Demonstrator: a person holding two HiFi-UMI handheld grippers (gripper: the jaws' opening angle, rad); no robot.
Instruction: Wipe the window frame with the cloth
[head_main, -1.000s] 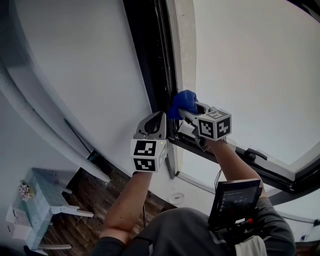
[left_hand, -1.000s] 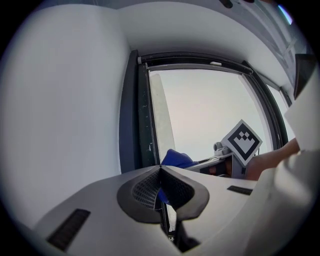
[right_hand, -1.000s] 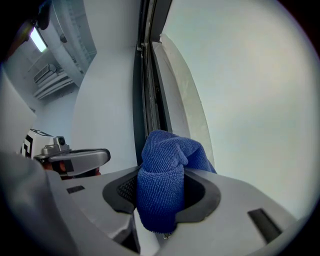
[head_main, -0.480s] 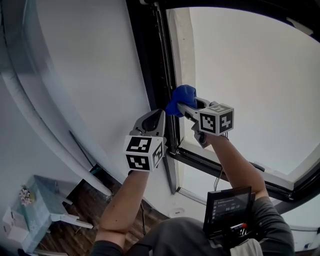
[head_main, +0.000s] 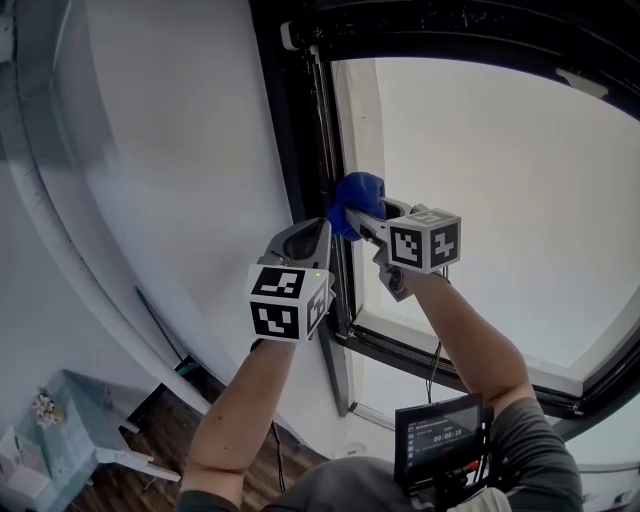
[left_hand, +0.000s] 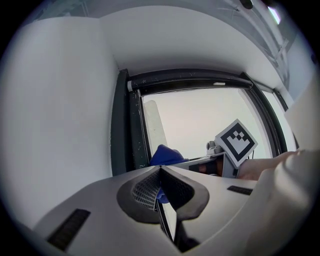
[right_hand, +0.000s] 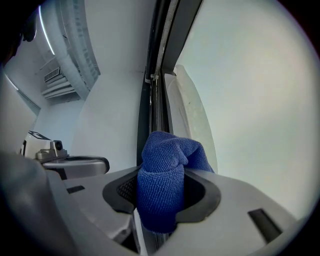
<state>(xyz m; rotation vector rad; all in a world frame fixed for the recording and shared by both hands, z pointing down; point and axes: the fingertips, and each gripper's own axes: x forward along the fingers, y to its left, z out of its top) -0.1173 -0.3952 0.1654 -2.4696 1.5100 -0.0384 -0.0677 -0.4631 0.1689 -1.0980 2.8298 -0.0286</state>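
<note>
A bunched blue cloth (head_main: 357, 200) is pinched in my right gripper (head_main: 366, 218) and pressed against the dark upright of the window frame (head_main: 308, 150). The right gripper view shows the cloth (right_hand: 165, 180) filling the jaws, with the frame's upright (right_hand: 159, 60) rising straight ahead. My left gripper (head_main: 312, 232) sits just left of the cloth by the same upright, jaws shut with nothing in them. In the left gripper view the cloth (left_hand: 167, 154) and the right gripper's marker cube (left_hand: 236, 142) lie ahead of the shut left gripper (left_hand: 159, 168).
The frame's top rail (head_main: 460, 35) crosses above and the bottom rail (head_main: 470, 365) runs below the bright pane (head_main: 500, 180). A white wall (head_main: 180, 170) lies left of the frame. A small screen (head_main: 440, 435) hangs at the person's chest. Furniture (head_main: 50, 430) stands on the floor far below.
Both grippers have travelled up the frame's upright with the cloth; the top rail has come into view and the bottom rail lies farther below them.
</note>
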